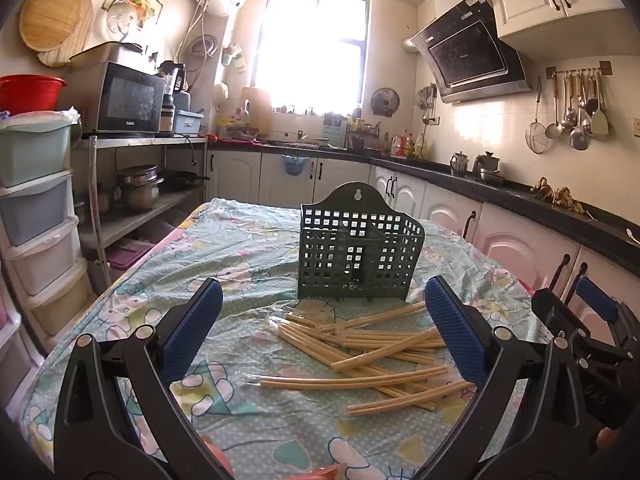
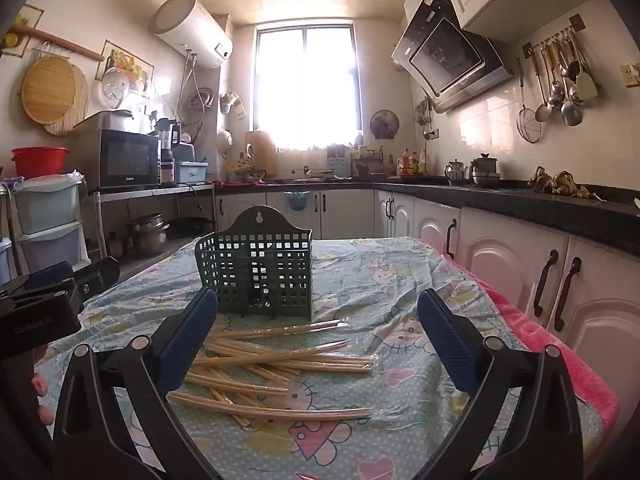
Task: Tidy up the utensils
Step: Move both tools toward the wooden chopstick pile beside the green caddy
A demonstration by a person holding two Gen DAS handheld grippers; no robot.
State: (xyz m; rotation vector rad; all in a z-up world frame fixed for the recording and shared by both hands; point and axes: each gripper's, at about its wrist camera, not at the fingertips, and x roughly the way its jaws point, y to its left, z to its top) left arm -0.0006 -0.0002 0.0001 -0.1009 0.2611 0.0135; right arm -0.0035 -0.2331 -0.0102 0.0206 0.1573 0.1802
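1. The chopsticks [image 1: 368, 352] lie in a loose, crisscrossed heap in the lower middle of the left wrist view. Most run roughly left to right across the frame, a few slanting up toward the right; several seem to sit in clear wrappers.
2. Just beyond them the dark green utensil holder [image 1: 358, 252] stands upright with nothing showing inside it, its perforated front facing the cameras and its arched back plate with a hanging hole on the far side. The nearest chopsticks reach close to its base.
3. The left gripper [image 1: 324, 328] has its blue-padded fingers [image 1: 192, 328] spread wide with nothing held; the heap lies on the cloth between and ahead of them.
4. The right gripper [image 2: 318, 340] is likewise spread wide and grips nothing, with the same chopsticks [image 2: 280, 360] ahead of it.
5. Writing: the left unit's black body at the left edge of the right wrist view bears a pale printed word, too blurred to read. The microwave [image 2: 124, 160] carries a small brand name I cannot make out.
6. The table wears a pale blue cartoon-cat cloth [image 1: 240, 248] under a wrinkled clear cover.
7. Around it: a sunlit window [image 2: 306, 88] at top centre, a slanted range hood [image 2: 448, 60] at upper right, ladles on a wall rail [image 2: 556, 88], and a white water heater [image 2: 188, 32] at upper left.
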